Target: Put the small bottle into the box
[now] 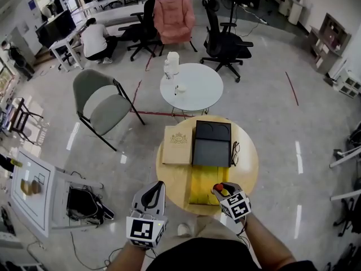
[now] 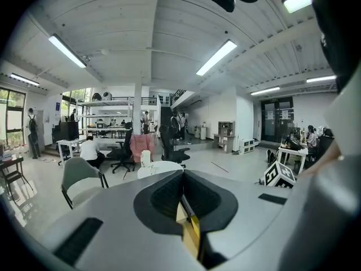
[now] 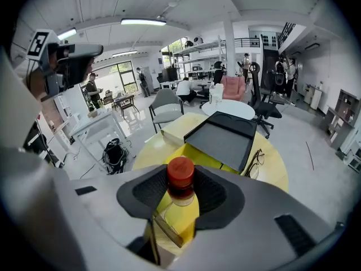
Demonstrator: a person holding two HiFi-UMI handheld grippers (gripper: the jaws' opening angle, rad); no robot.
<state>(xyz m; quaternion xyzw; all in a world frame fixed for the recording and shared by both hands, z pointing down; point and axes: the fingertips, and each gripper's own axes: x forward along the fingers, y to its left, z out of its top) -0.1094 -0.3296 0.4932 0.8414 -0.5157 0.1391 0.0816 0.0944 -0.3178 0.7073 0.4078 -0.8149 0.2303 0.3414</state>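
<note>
The right gripper [image 1: 223, 192] is clenched on the bottle [image 1: 218, 187]; in the right gripper view its jaws press the neck from both sides just under the red cap [image 3: 181, 173], and the bottle stands upright, its clear body running down between them. It is held over the table [image 1: 248, 168] at about 5 o'clock of the round top, above the near edge of a yellow sheet [image 1: 198, 185] that lies at 6 o'clock.

The black box [image 1: 211, 150] lies open at 12 o'clock of the table, well apart from the bottle; its far part shows two round hollows. A tan box [image 1: 177, 145] lies touching it at its 9 o'clock side; glasses [image 1: 234, 152] lie just beside it at 3 o'clock.

The left gripper [image 1: 153, 189] hangs off the table at about 8 o'clock, over the floor; in the left gripper view its jaws are closed together with nothing between them, and they point out into the room.

A white table [image 1: 197, 89] stands beyond at 12 o'clock; a grey chair [image 1: 104, 109] at 10 o'clock.
</note>
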